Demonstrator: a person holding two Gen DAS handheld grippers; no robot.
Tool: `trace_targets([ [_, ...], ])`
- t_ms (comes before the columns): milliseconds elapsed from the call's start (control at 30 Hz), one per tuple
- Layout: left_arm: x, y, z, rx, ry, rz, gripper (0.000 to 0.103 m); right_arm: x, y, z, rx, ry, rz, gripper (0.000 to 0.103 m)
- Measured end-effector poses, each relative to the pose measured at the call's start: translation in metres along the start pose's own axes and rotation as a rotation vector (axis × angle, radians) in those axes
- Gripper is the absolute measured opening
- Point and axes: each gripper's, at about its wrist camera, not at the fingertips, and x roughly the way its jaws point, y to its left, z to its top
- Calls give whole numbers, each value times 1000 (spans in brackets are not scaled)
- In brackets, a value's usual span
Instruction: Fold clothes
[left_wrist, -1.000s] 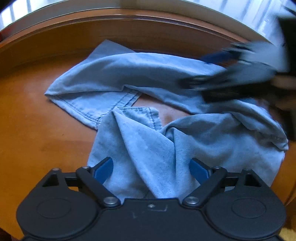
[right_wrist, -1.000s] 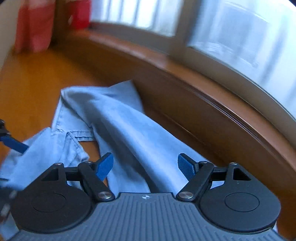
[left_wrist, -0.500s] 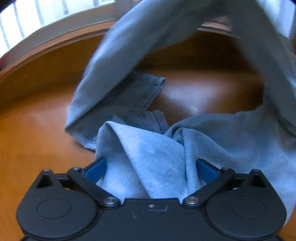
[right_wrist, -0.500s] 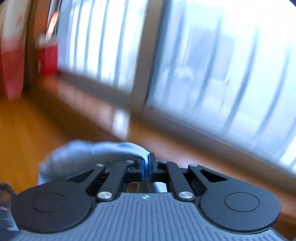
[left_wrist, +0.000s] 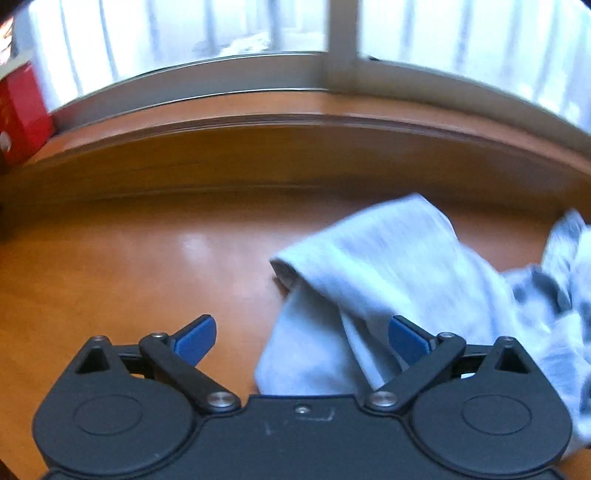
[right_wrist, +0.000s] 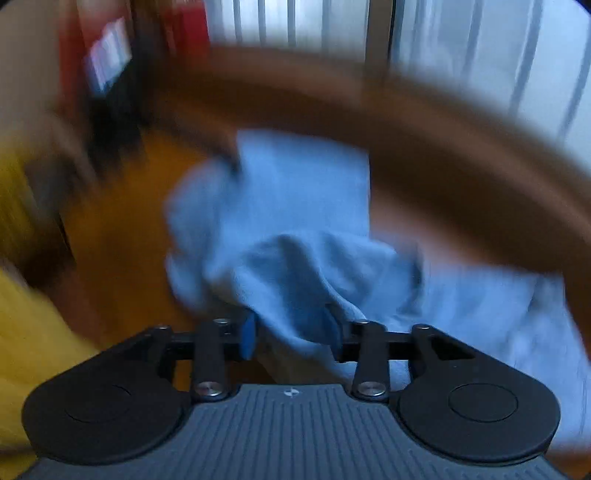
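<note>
While cloth (right_wrist: 295, 273) bunches between right gripper (right_wrist: 290, 334) jaws, just opening, left gripper (left_wrist: 301, 338) jaws spread wide beside cloth on table (left_wrist: 129, 266).

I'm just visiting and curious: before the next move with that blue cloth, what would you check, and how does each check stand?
1. Left gripper open, pads clear of cloth: ok.
2. Right gripper, jaws just been opening, blue garment bunched between them: released or not, cannot tell.
3. Garment lying flat on the wooden table: not ok, it is heaped.
4. Right view sharp enough to aim: not ok, blurred.
5. Red box away from cloth: ok.
</note>
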Motion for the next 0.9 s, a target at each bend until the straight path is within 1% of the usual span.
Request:
trace_targets([
  [33,-2,-7,-2,34,8,9,100,6,5,-9,-23,20,-22,41],
  [100,-4,-16,-8,73,13,24,100,2,8,-19,-15,-10,-33,48],
  [167,-3,-24,-8,92,33,32,100,-7,1,-22,63,-61,-4,64],
  [267,-4,-29,-2,122,42,43,100,-13,-5,-24,200,-150,29,66],
  [300,-7,-30,0,149,29,47,100,-18,-9,-26,234,-177,27,66],
  [367,-8,-35,16,228,-12,58,100,-19,-5,-21,285,-231,20,66],
  [400,-4,-38,25,271,-24,56,100,-12,2,-12,305,-257,20,67],
  [467,4,-45,44,355,-49,51,100,-18,-2,-9,336,-299,10,74],
  [500,12,-47,53,386,-48,45,100,-20,-4,-8,346,-313,-2,74],
  [567,28,-49,70,423,-37,14,100,-19,-6,-4,364,-321,-27,75],
  [667,48,-50,90,447,1,-87,100,-7,-5,4,391,-317,-32,74],
  [733,63,-54,99,497,35,-148,100,0,-3,9,405,-304,-29,75],
  [767,70,-57,102,534,48,-163,100,3,-1,11,408,-296,-31,75],
  [900,100,-74,108,678,83,-183,100,28,3,24,422,-251,-67,74],
])
